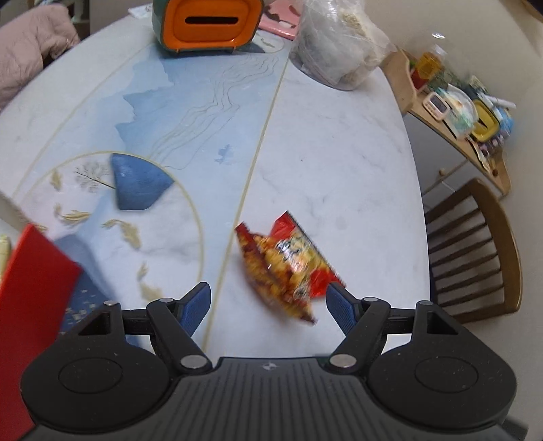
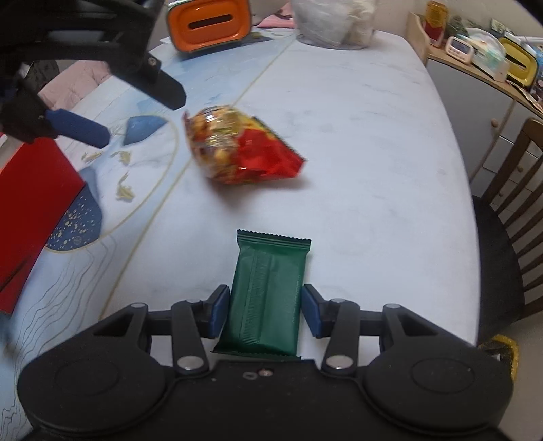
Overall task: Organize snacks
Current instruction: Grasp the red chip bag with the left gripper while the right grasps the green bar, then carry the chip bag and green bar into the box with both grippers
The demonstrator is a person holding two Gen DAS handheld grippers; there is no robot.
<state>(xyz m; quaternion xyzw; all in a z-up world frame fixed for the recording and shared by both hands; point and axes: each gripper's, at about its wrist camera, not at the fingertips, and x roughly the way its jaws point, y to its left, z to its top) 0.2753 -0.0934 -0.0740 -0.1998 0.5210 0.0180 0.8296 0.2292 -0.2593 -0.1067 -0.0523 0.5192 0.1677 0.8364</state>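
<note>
We start with the worktop (image 2: 356, 142), a pale marble-look slab with a blue painted scene, and take the red box (image 2: 30, 210) at its left edge as our landmark. Far beyond the box stands an orange-fronted container (image 2: 208, 25), with a clear plastic bag (image 1: 336, 44) to its right. Right of the box, mid-worktop, lies the red and yellow snack bag (image 2: 237, 149) (blurred in both views). Nearer to us than that bag, and further right of the box, our right gripper (image 2: 264, 313) has its jaws clenched on the green snack bar (image 2: 268, 291), pads pressing both long edges. Our left gripper (image 1: 268, 305) hangs just above the snack bag with jaws released and empty, 1 pad almost touching the bag's red corner.

We judge the red box to be the likely destination, though its inside is not visible. To do this well, we should carry the bar level, keep the squeeze steady so the slick wrapper does not slip, and centre the left jaws over the bag's crimped edge before closing.
</note>
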